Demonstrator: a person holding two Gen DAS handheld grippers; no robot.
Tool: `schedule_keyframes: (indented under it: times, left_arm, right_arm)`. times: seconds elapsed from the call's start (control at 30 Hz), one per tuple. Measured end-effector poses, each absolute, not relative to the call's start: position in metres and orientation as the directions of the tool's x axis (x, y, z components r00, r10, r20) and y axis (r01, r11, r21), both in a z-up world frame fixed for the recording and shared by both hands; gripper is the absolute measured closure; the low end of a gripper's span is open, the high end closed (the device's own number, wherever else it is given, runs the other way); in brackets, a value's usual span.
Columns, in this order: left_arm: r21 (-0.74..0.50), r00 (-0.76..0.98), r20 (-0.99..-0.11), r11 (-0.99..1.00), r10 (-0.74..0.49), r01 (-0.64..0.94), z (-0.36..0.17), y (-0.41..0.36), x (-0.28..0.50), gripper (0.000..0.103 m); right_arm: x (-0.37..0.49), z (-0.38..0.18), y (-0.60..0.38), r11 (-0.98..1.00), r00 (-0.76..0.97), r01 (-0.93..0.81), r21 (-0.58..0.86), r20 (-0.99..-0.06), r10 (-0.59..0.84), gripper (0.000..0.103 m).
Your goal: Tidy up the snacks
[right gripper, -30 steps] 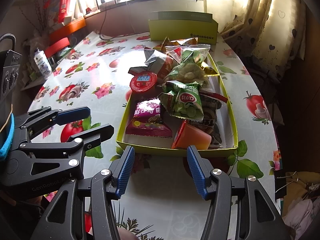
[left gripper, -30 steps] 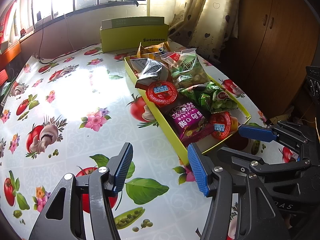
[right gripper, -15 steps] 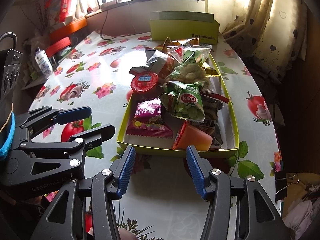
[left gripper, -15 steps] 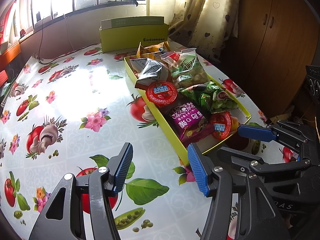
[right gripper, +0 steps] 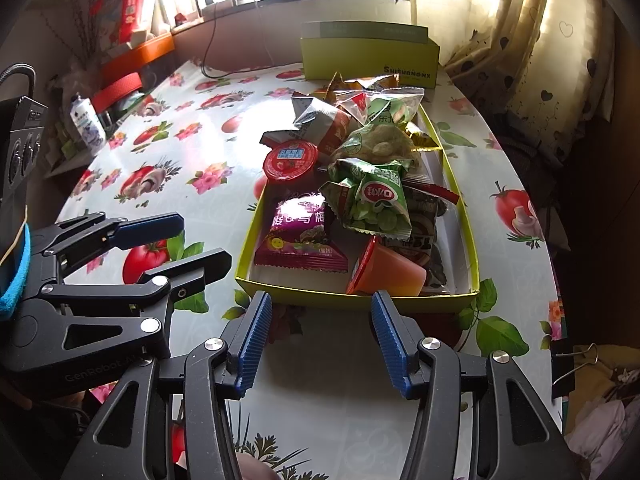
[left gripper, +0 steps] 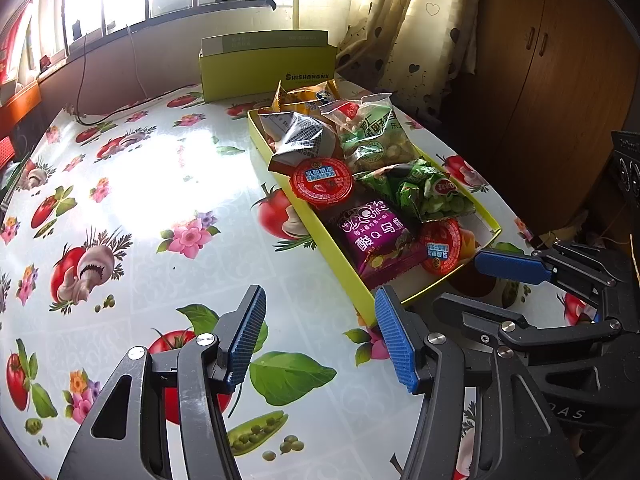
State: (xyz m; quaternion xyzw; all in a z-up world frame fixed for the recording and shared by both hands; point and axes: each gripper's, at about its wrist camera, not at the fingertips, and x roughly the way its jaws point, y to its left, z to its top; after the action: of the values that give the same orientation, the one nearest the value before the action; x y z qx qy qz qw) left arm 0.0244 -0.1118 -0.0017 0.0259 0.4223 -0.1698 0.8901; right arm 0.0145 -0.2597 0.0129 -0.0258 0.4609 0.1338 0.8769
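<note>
The right gripper (right gripper: 318, 338), jaws apart and just narrowing on nothing, hangs over the table (right gripper: 208, 148) before the snack-filled yellow tray (right gripper: 360, 296).

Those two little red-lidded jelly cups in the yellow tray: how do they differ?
The far jelly cup sits lid up, its round red lid facing the ceiling; the near jelly cup lies tipped on its side, showing its orange body. The far one rests on other packets along the tray's left side; the near one lies by the front wall. Both have red lids with blue labels.
</note>
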Motion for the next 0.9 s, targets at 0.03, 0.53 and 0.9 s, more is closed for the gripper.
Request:
schedule_keyframes:
  times: [0.03,0.53,0.9]
  left_arm:
    - [-0.097,0.586,-0.761,0.941,-0.28,0.324,-0.0018,-0.1118,0.0244,0.045]
    - [-0.097,0.586,-0.76,0.941,-0.28,0.324,-0.0017,-0.1115,0.0238,0.045]
    - [-0.104,0.585,-0.758,0.94,-0.287,0.326,-0.0008,-0.1113,0.0235,0.045]
  right_arm:
    - [0.0145,0.0129,-0.2598,0.963,0.539,-0.258,0.079,-0.816,0.211,0.051]
    - [0.0138,0.0134,-0.2598,0.963,0.539,-0.259,0.078,-0.815,0.211,0.051]
    - [0.0137,0.0141,-0.2594,0.963,0.54,-0.259,0.075,-0.815,0.209,0.051]
